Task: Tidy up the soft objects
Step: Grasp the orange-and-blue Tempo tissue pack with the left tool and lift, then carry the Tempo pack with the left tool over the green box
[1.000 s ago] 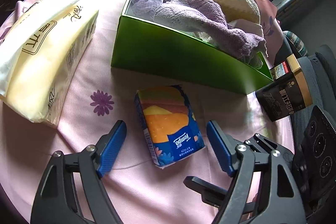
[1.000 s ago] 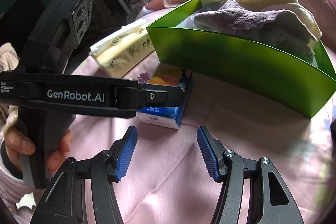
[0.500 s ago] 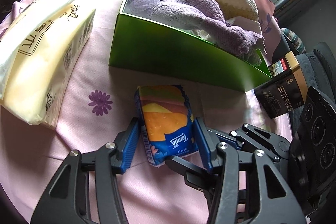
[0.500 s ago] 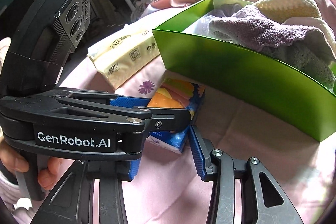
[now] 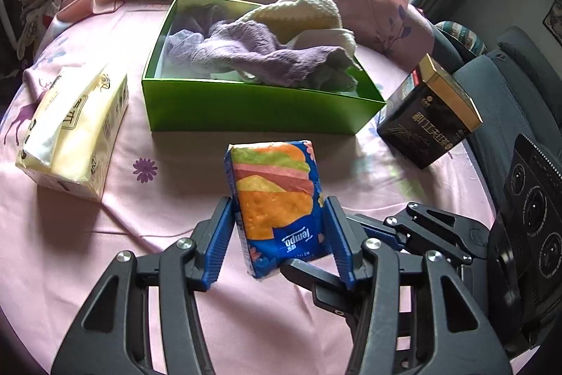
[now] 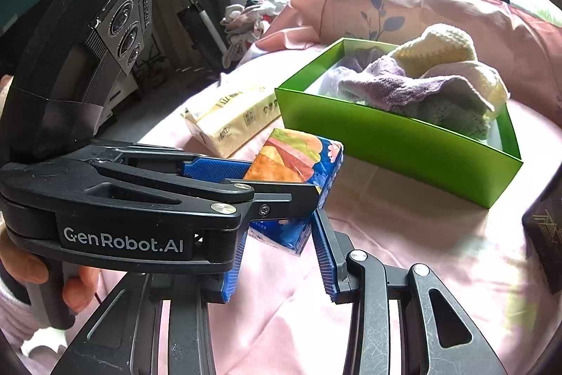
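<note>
The table (image 5: pixel 105 234), under a pink flowered cloth, carries a green box (image 5: pixel 253 108) heaped with purple and cream knitwear (image 5: pixel 267 51), a yellow tissue pack (image 5: pixel 73 132) to its left and a black tin (image 5: pixel 428 118) to its right. The small blue tissue packet (image 5: pixel 277 199), printed with a burger, hangs clear of the cloth before the box. Left tongs (image 5: pixel 277 234) have just closed narrow and clamp its sides; right tongs (image 6: pixel 277 255) have just closed on its lower end.

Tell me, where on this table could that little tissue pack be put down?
Bare pink tablecloth lies between the green box, the yellow tissue pack and the black box. The green box itself is crowded with knitted cloths, with some room at its left end.
</note>
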Demonstrator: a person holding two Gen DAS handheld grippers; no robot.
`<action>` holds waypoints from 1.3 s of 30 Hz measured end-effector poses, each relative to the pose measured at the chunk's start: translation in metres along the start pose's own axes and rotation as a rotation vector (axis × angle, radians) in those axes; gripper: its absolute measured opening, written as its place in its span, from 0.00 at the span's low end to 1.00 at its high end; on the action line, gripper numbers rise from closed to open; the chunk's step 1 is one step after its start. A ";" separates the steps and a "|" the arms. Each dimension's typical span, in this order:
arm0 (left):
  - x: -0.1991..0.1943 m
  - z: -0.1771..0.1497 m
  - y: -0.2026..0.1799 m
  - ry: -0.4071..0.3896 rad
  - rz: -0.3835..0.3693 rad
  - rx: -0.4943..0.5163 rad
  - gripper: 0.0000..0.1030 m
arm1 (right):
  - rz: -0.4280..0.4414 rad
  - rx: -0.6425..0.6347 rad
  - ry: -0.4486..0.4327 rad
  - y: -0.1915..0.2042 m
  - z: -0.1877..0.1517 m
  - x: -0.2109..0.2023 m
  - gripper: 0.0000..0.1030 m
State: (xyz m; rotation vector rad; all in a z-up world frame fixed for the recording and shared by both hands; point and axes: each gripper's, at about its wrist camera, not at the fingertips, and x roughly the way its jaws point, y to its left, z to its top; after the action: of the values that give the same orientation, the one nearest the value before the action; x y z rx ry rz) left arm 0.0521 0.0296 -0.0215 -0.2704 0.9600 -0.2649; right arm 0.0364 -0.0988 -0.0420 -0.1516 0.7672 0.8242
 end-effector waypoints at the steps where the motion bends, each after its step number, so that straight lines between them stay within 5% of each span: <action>1: -0.004 -0.001 -0.006 -0.007 0.006 0.019 0.49 | 0.001 0.006 -0.013 0.000 -0.001 -0.006 0.39; 21: -0.050 -0.010 -0.077 -0.087 0.045 0.192 0.50 | -0.028 0.018 -0.172 0.009 -0.016 -0.088 0.39; 39: -0.058 0.020 -0.104 -0.135 0.060 0.288 0.50 | -0.055 0.023 -0.259 -0.012 0.007 -0.107 0.39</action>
State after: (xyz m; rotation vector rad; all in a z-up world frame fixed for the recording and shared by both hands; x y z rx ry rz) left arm 0.0268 -0.0461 0.0695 0.0047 0.7834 -0.3218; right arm 0.0024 -0.1688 0.0324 -0.0437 0.5259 0.7645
